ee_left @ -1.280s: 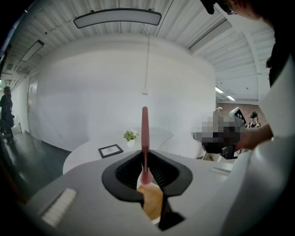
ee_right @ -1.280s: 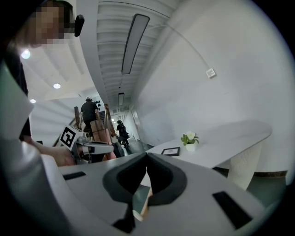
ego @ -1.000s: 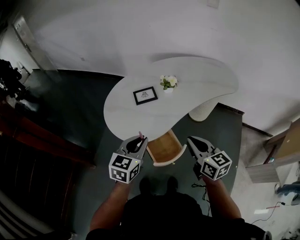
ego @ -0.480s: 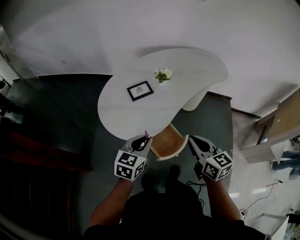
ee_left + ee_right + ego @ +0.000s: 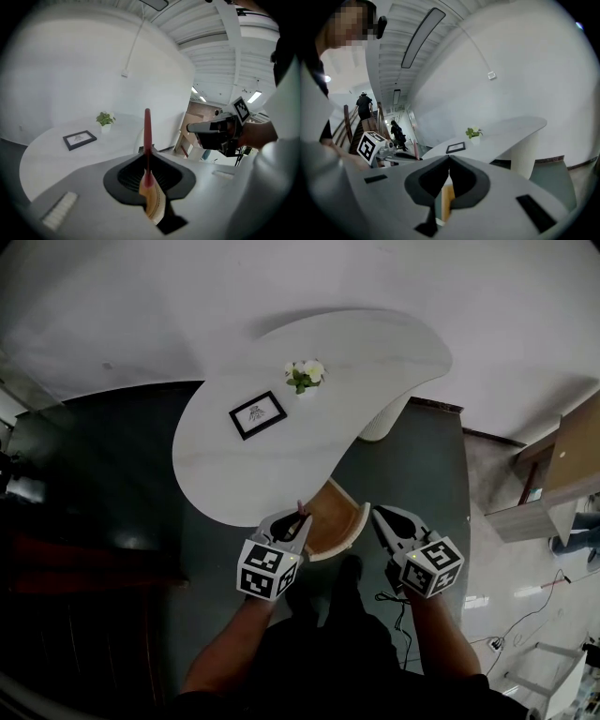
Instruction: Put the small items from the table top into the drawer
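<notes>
The left gripper (image 5: pixel 292 526) is pinching a slim red stick (image 5: pixel 147 136) in narrowly set jaws. The stick's long axis is lying along the jaws, its free end pointing far, toward the curved white table (image 5: pixel 309 442). It is hanging just left of the open wooden drawer (image 5: pixel 330 527). The right gripper (image 5: pixel 382 519), jaws together and empty, is hanging at the drawer's right.

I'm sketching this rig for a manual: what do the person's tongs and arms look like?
Both the left tongs and right tongs are light grey with black inner pads; each carries a cube of black-and-white square markers. The person wears a dark top, forearms bare.
</notes>
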A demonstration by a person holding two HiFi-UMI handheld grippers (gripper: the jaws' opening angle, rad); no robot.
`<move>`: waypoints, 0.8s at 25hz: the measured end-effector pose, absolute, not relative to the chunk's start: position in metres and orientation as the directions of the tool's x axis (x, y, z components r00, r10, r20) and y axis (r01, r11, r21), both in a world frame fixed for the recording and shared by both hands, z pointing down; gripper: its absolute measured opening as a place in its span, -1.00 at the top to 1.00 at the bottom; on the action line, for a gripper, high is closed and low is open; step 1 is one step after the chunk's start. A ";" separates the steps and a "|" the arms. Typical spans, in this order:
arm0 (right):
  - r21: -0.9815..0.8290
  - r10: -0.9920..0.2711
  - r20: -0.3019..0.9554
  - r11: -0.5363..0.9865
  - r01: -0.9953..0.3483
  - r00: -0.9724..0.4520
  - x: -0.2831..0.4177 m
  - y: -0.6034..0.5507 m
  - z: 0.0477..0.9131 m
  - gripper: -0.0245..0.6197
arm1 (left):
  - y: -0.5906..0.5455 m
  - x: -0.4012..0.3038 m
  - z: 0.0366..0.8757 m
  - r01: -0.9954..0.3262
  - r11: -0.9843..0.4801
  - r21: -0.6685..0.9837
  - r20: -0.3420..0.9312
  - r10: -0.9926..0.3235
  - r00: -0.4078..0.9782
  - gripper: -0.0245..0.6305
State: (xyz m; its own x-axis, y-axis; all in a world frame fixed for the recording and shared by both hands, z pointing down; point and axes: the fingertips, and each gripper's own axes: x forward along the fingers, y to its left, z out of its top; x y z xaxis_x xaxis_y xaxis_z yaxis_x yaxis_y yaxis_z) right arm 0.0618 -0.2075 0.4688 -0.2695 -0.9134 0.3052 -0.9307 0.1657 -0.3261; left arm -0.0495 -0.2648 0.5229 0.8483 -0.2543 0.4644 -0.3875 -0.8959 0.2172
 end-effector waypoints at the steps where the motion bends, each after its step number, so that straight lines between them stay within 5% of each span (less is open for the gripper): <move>1: -0.326 -0.912 0.312 0.161 -0.932 -0.266 0.067 -0.209 0.473 0.89 | -0.264 -0.043 0.528 -0.377 -0.902 0.212 0.480 -0.240 0.844 0.75; 20: -0.389 -0.898 0.369 0.084 -0.917 -0.239 0.107 -0.190 0.536 0.89 | -0.230 0.015 0.656 -0.253 -0.942 0.221 0.674 -0.040 0.737 0.75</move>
State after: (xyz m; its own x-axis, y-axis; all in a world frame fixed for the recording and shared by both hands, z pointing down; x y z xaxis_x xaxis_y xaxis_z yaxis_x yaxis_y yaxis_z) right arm 0.1072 -0.1896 0.5360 -0.2386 -0.8985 0.3685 -0.9172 0.0838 -0.3894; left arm 0.0151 -0.2301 0.6559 0.7374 -0.0397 0.6743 -0.2528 -0.9420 0.2209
